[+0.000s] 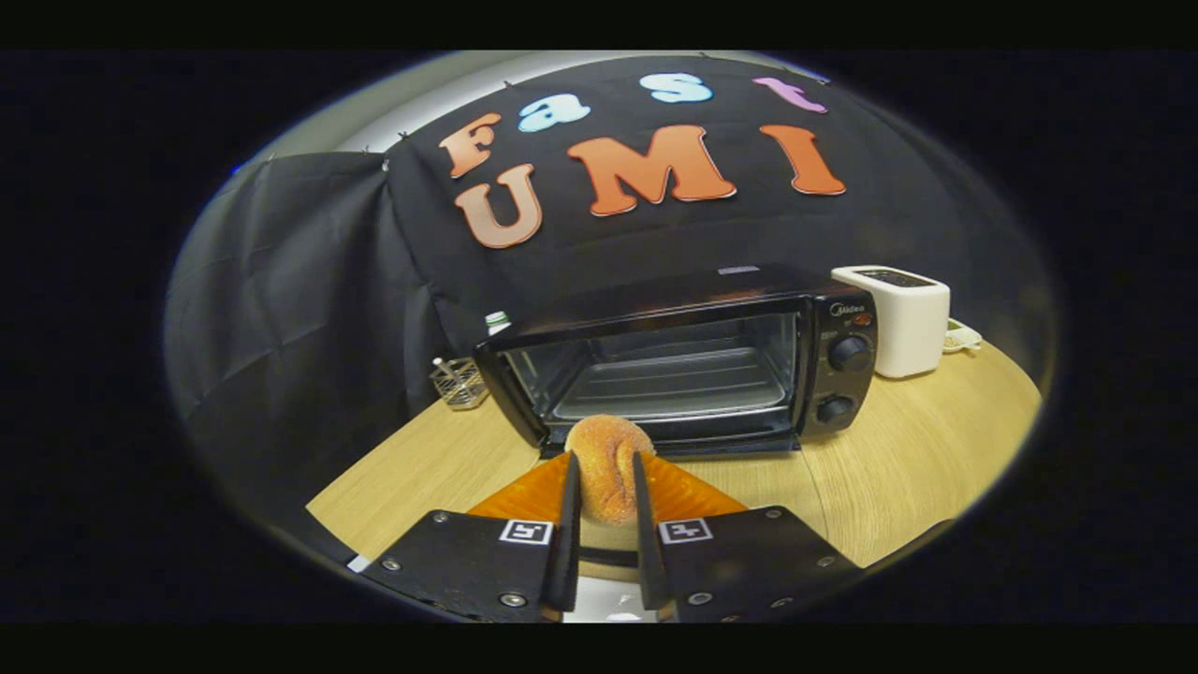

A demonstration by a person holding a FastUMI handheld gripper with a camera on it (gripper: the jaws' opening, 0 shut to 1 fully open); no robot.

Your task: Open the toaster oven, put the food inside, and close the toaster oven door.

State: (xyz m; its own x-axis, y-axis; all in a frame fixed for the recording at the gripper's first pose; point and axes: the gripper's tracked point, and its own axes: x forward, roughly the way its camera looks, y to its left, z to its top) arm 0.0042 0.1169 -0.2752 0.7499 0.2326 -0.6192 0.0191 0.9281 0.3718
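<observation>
The toaster oven (688, 360) has a glossy black casing and a bare metal interior with a wire rack. The pastry (608, 465), pressed between both fingers of the hand-held gripper (606, 487), looks rough and sugar-grained. The surface (898, 449) is matt light wood grain. The toaster (897, 318) is smooth white plastic. The basket (459, 382) is metal wire.

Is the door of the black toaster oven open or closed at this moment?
Open. The black toaster oven shows its bare interior rack with no glass in front. The gripper jaws are shut on the round sugared bun before it.
</observation>
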